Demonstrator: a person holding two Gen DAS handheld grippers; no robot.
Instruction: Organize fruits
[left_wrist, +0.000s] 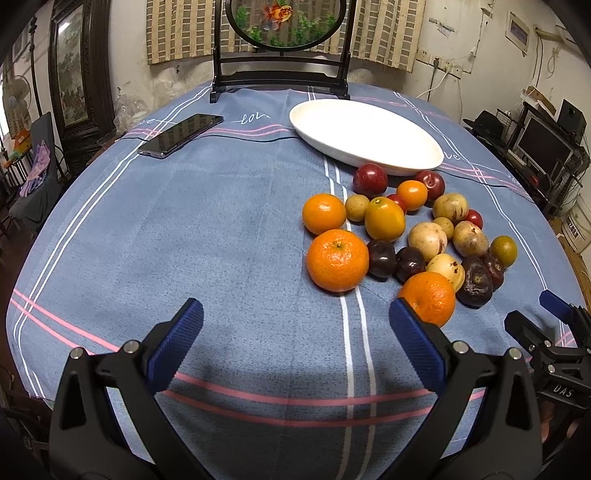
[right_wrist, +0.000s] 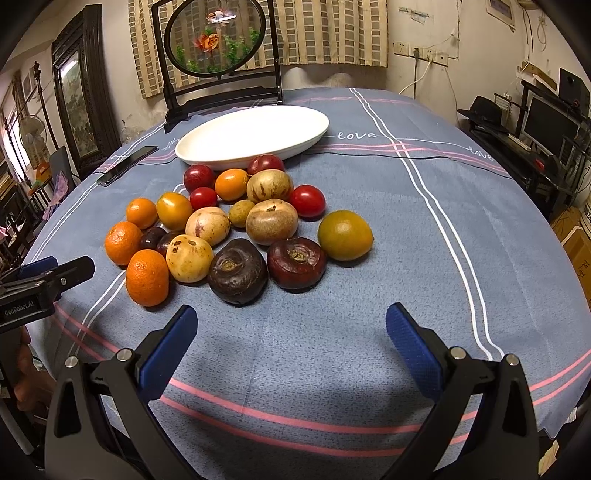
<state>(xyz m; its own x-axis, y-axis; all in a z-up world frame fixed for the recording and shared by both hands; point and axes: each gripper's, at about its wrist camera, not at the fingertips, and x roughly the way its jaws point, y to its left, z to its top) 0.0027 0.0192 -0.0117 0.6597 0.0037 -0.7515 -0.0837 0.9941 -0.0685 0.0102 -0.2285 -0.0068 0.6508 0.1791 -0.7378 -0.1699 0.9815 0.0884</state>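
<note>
A pile of fruit lies on the blue tablecloth: oranges (left_wrist: 337, 259) (right_wrist: 147, 277), pale yellow-brown fruits (right_wrist: 271, 220), dark purple wrinkled fruits (right_wrist: 237, 270) (left_wrist: 475, 281), red plums (left_wrist: 370, 179) and small tomatoes (right_wrist: 307, 200). An empty white oval plate (left_wrist: 364, 133) (right_wrist: 255, 133) sits just behind the pile. My left gripper (left_wrist: 295, 321) is open and empty, hovering in front of the pile, left of it. My right gripper (right_wrist: 291, 325) is open and empty, just in front of the dark fruits; it also shows in the left wrist view (left_wrist: 546, 314).
A black phone (left_wrist: 181, 135) lies at the table's back left. A dark framed round screen (left_wrist: 286, 44) stands at the far edge behind the plate. Shelves with a monitor (right_wrist: 550, 129) stand to the right of the table.
</note>
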